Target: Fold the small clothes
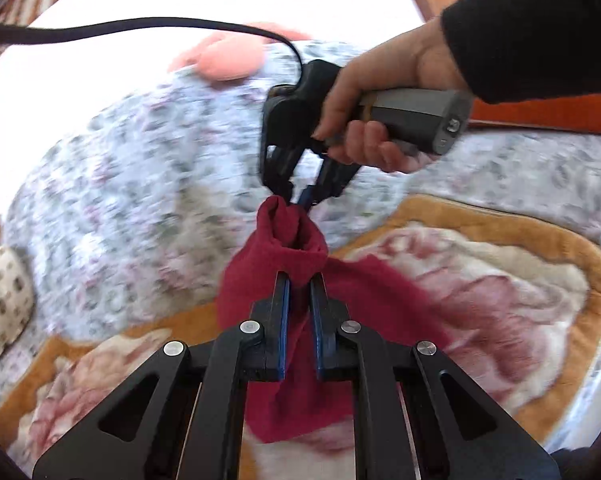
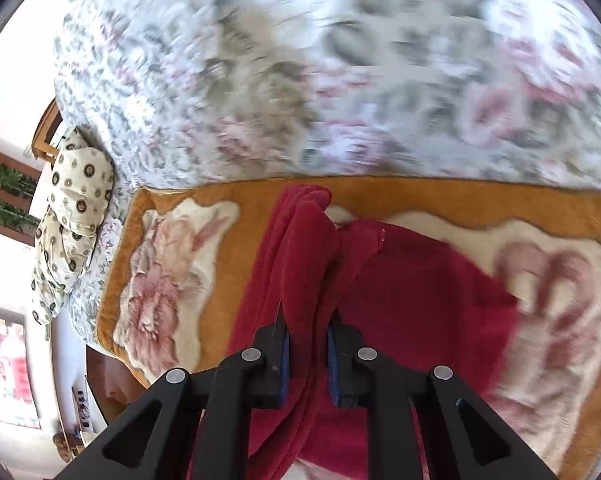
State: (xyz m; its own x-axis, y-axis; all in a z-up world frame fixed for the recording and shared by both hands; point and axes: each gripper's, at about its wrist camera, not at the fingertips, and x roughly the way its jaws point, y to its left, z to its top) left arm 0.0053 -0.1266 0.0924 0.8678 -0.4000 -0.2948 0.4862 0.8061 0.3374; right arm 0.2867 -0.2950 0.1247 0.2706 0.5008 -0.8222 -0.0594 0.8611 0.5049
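Two claws held one red garment (image 1: 284, 240) above the blanket (image 1: 540, 240) on the bed: the left claw (image 1: 299, 280) clamped on a bunched edge, the right claw (image 1: 296, 196) pinching another. Pulling them apart evenly would probably flatten it before folding.

My work surface is a bed (image 2: 340, 60) covered by a floral bedspread (image 1: 140, 168) in grey and pink. On it lies a plush blanket (image 2: 172, 272) with an orange border and big rose prints. A patterned pillow (image 2: 72, 216) sits at the bed's edge, and something pink (image 1: 224, 58) rests farther back, too blurred to identify.
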